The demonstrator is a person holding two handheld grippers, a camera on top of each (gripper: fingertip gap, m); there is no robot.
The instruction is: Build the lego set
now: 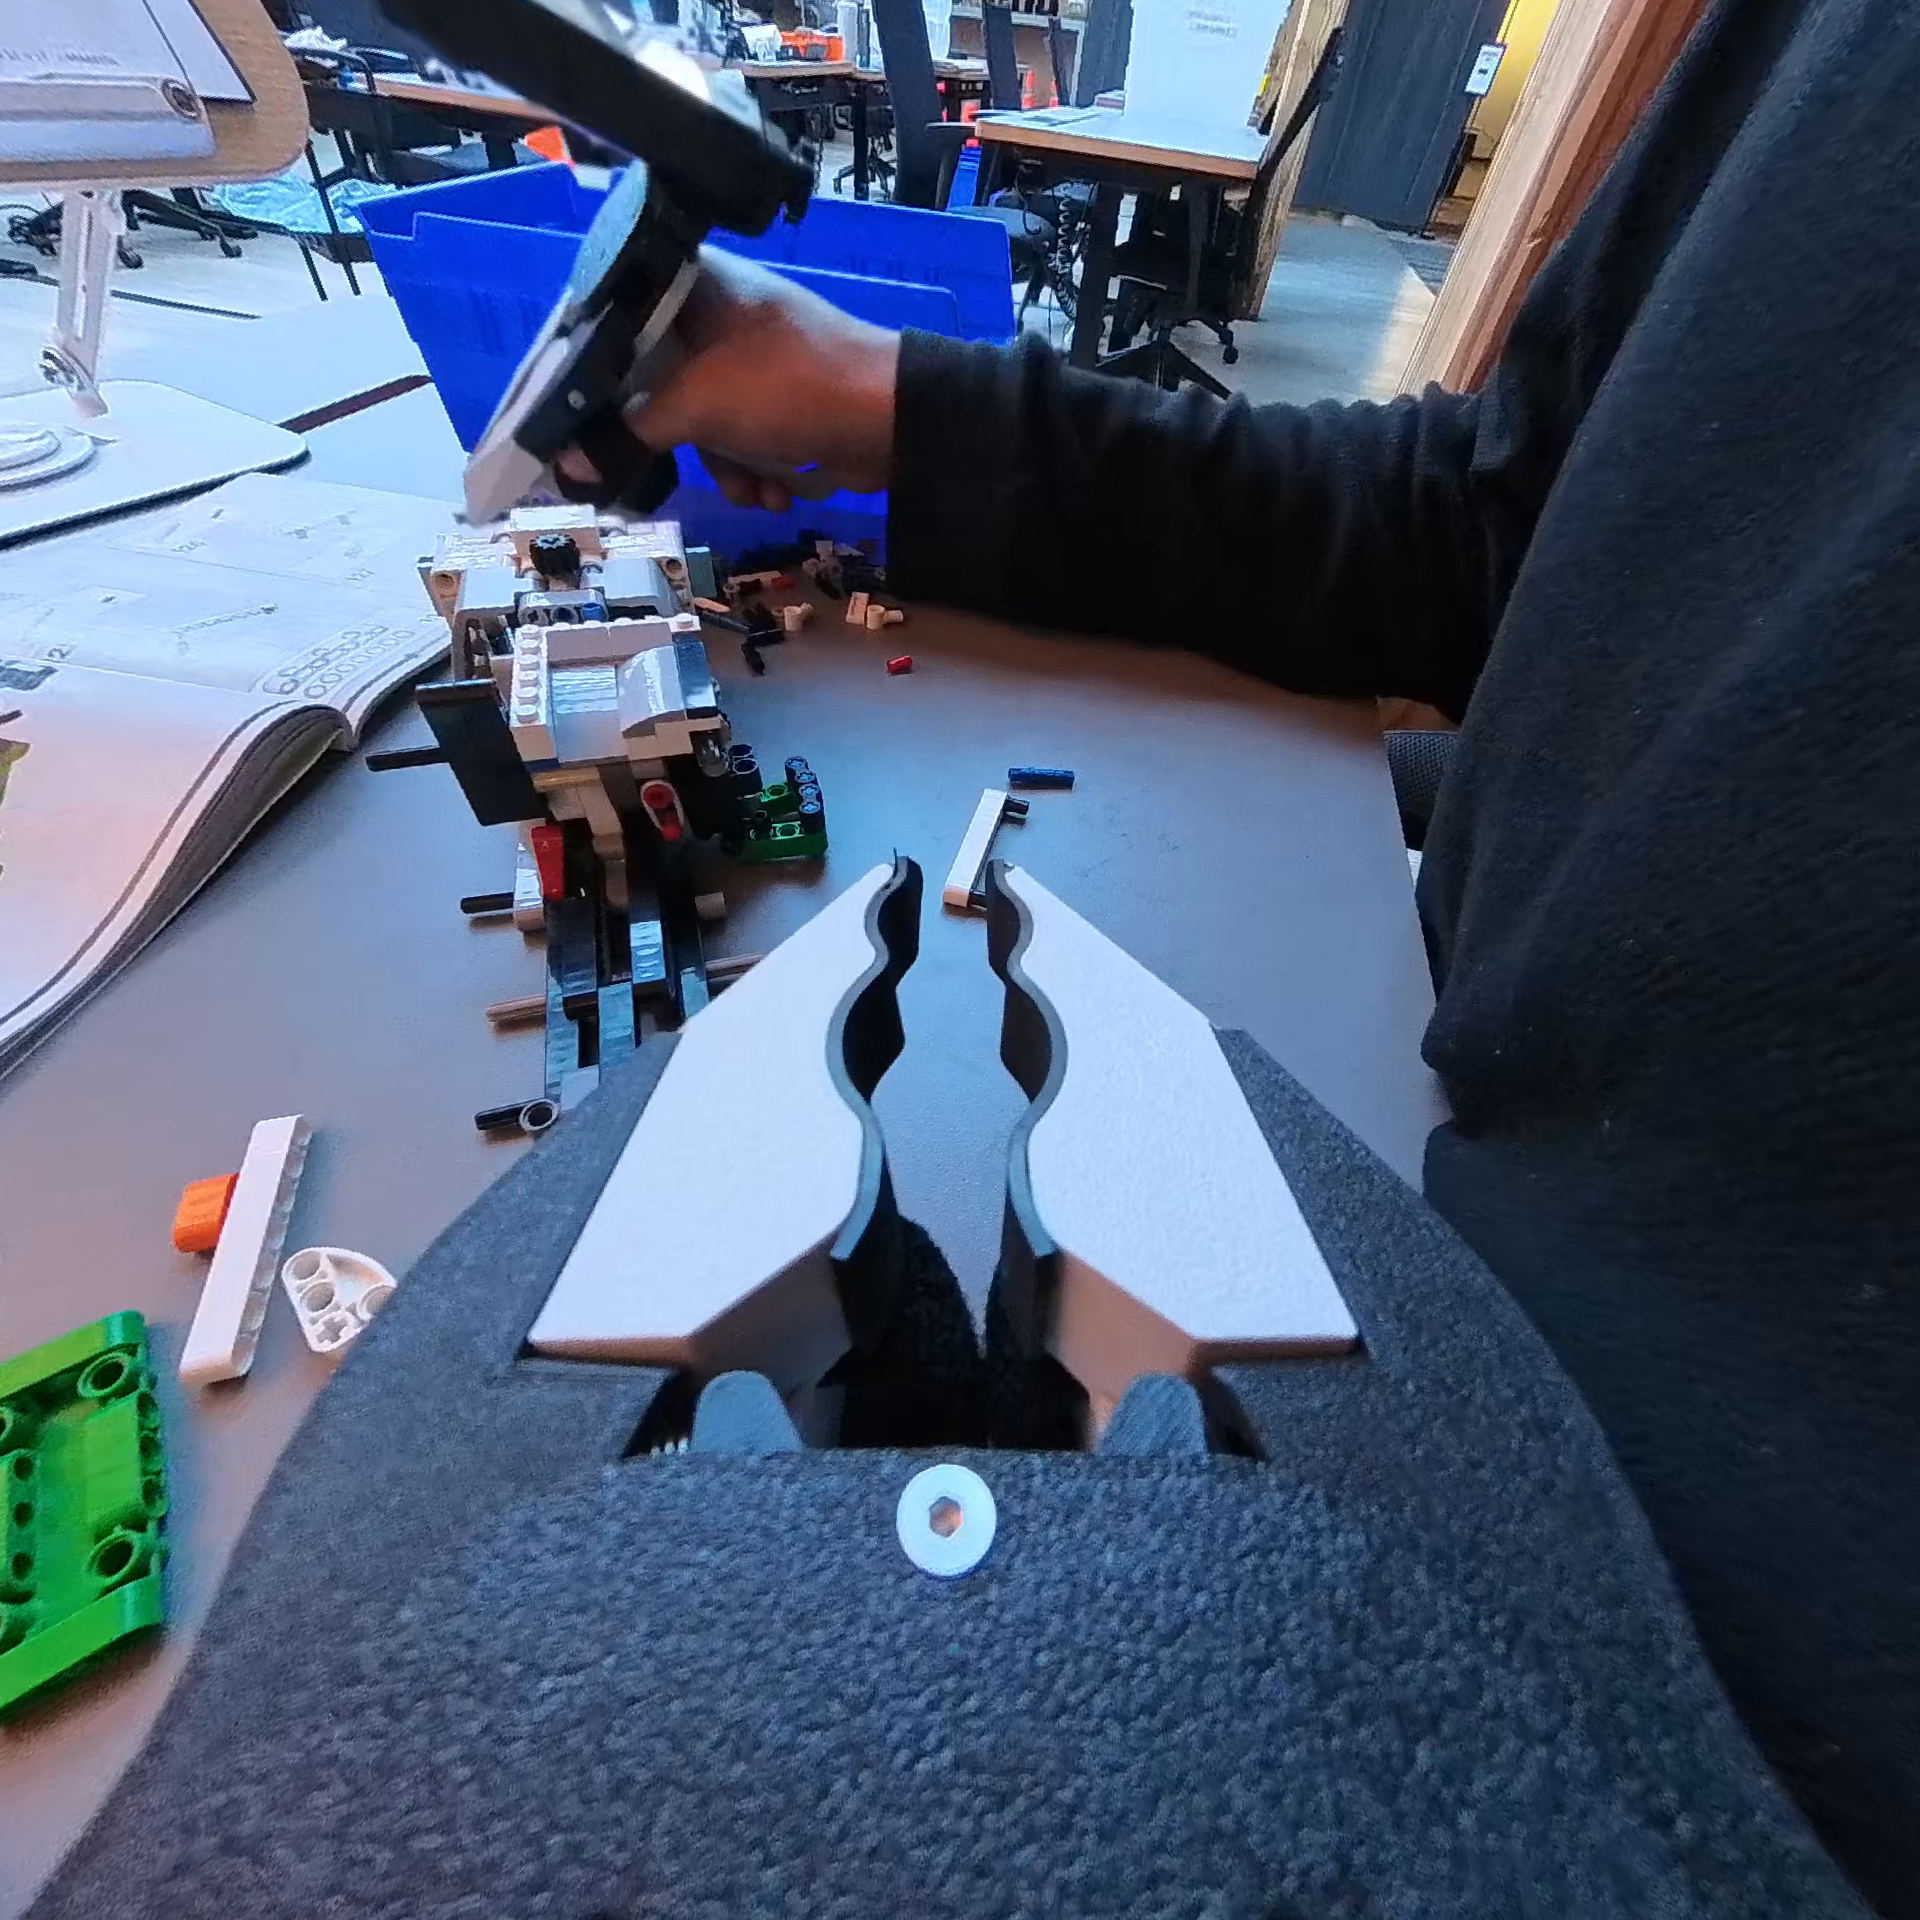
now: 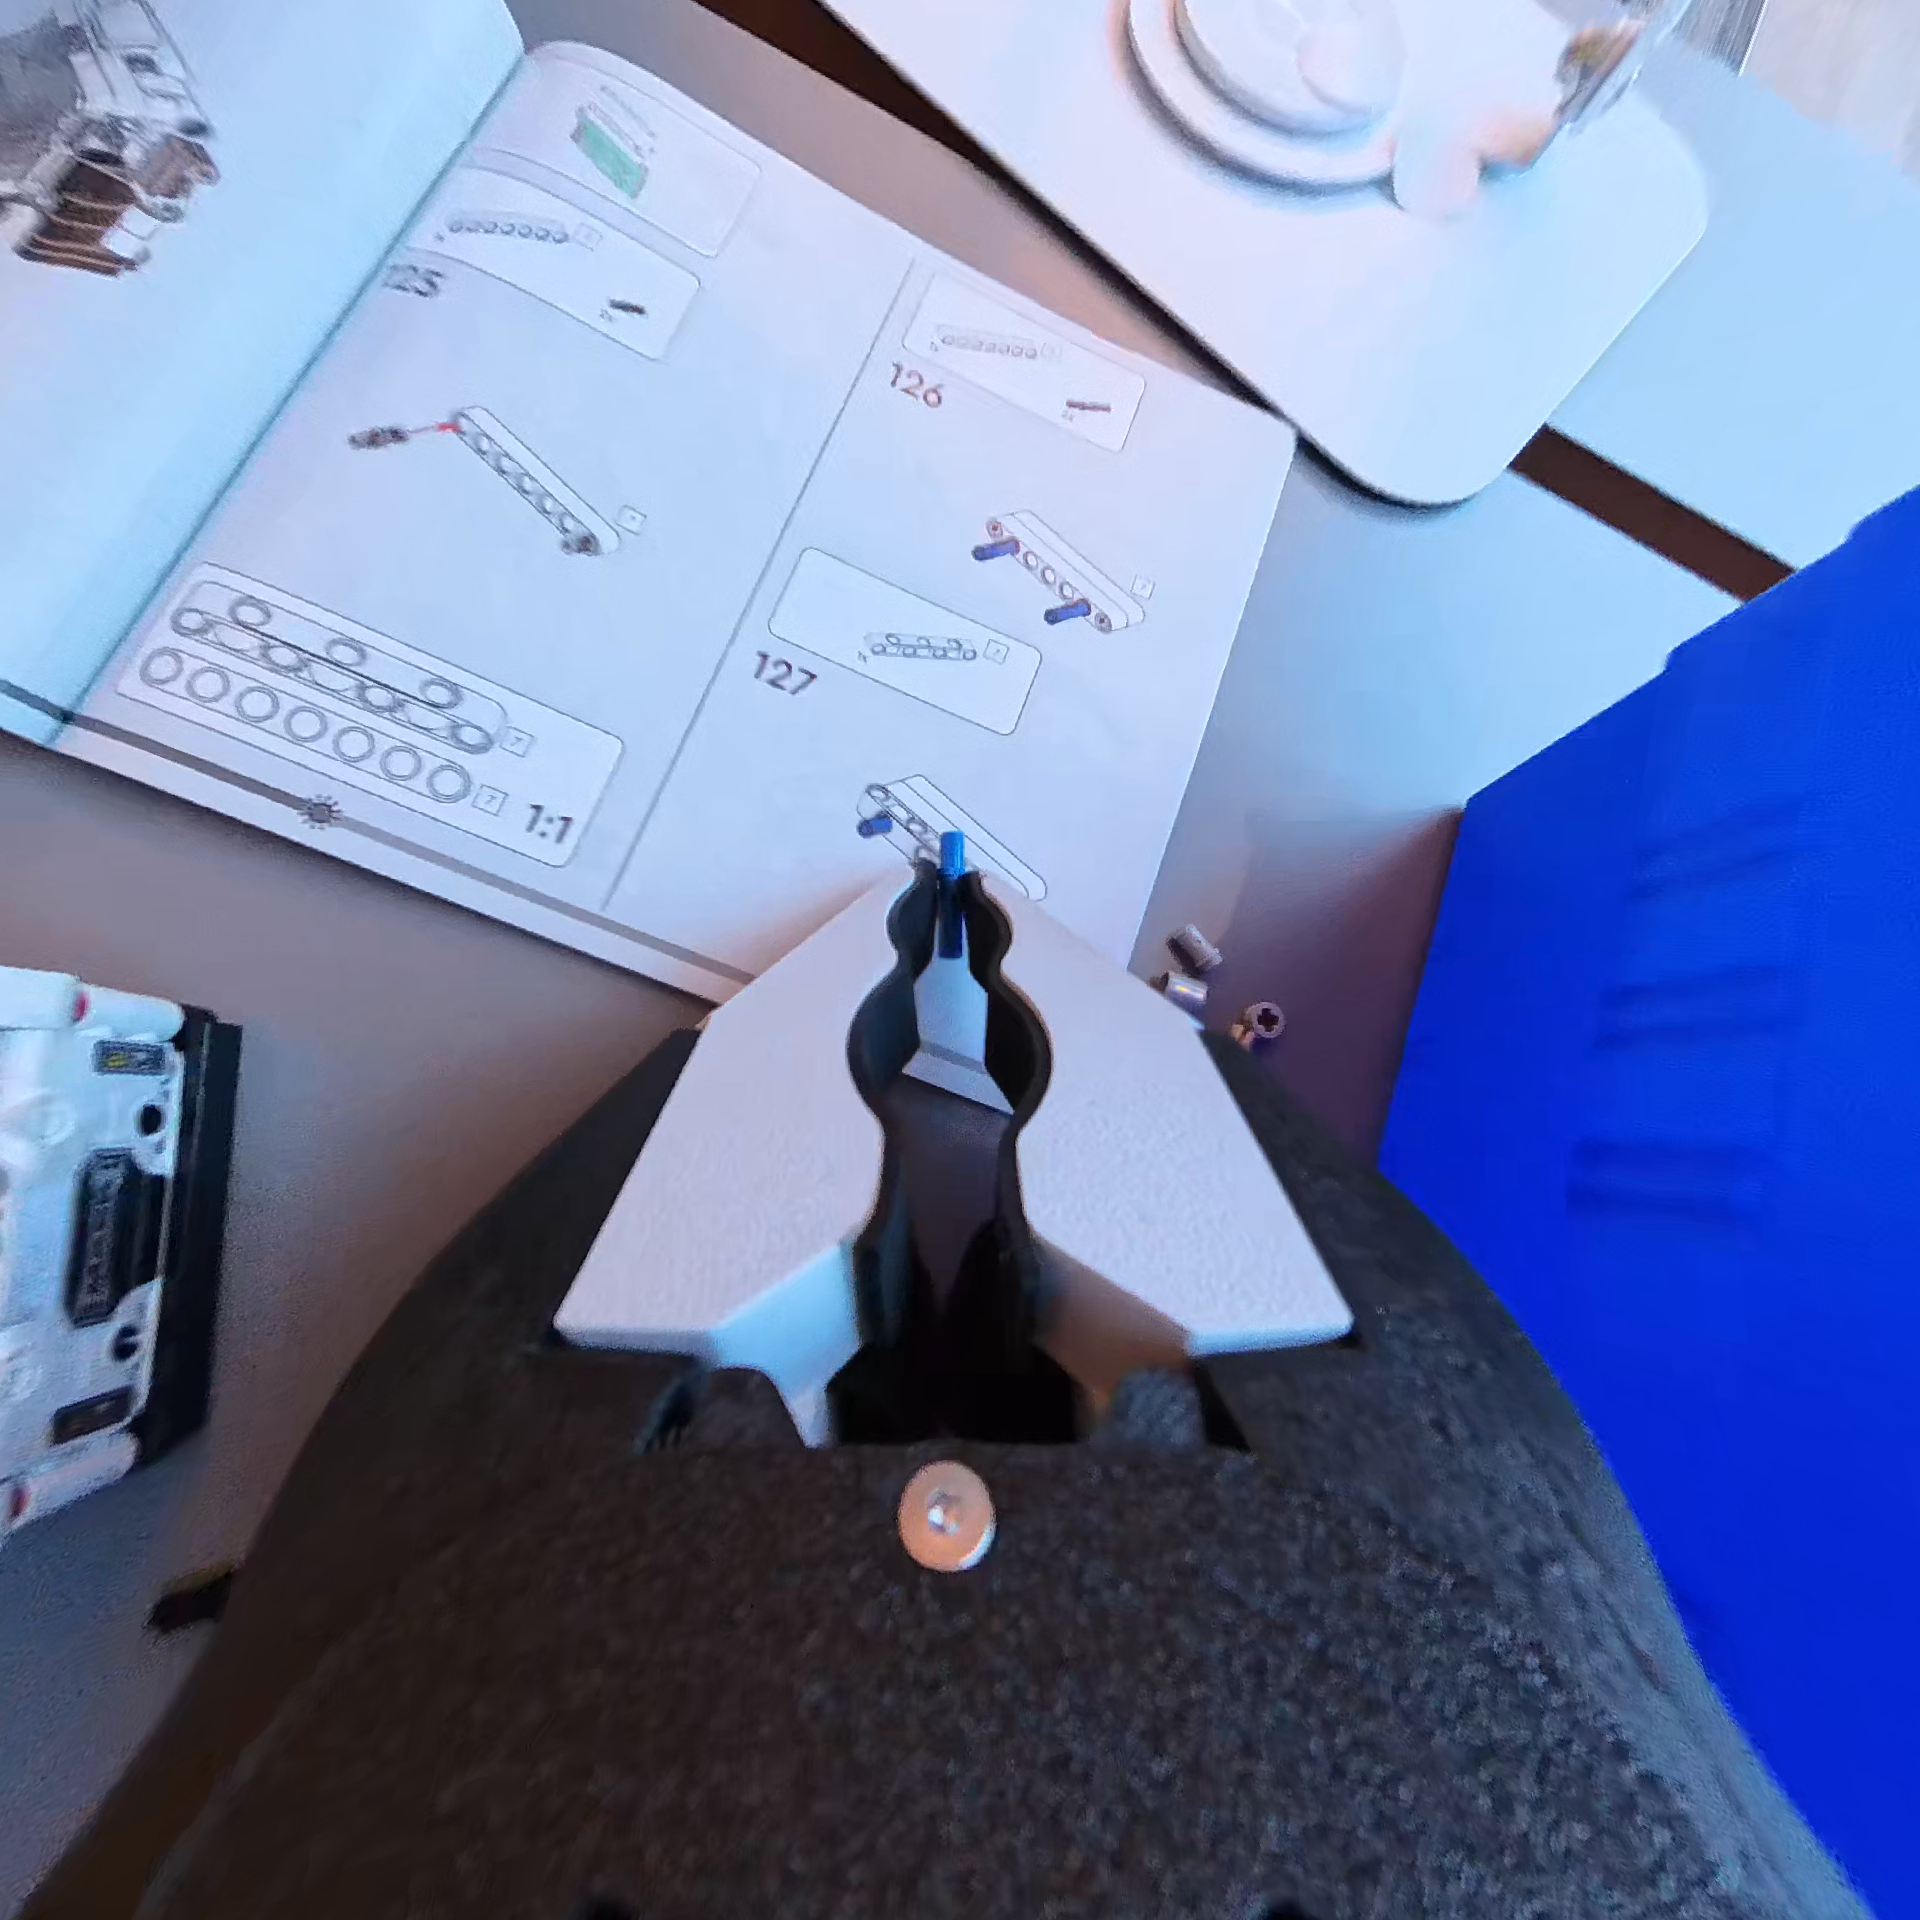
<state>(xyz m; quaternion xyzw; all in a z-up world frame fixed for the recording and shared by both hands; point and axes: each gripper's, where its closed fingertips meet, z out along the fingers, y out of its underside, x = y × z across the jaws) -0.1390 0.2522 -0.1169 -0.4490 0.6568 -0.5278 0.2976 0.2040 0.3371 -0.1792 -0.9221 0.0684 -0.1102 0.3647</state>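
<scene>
Booklet left of model, bin behind, loose pieces between

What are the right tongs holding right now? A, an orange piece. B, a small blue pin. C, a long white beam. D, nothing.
B: in the right wrist view the right tongs are shut on a small blue pin poking out past their tips, above the open booklet.

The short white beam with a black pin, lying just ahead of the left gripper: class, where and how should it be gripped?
Grip the short white beam across its narrow width at mid-length, from above. It lies flat, and the left gripper is open beside it. Avoid the far end where the black pin sticks out.
</scene>
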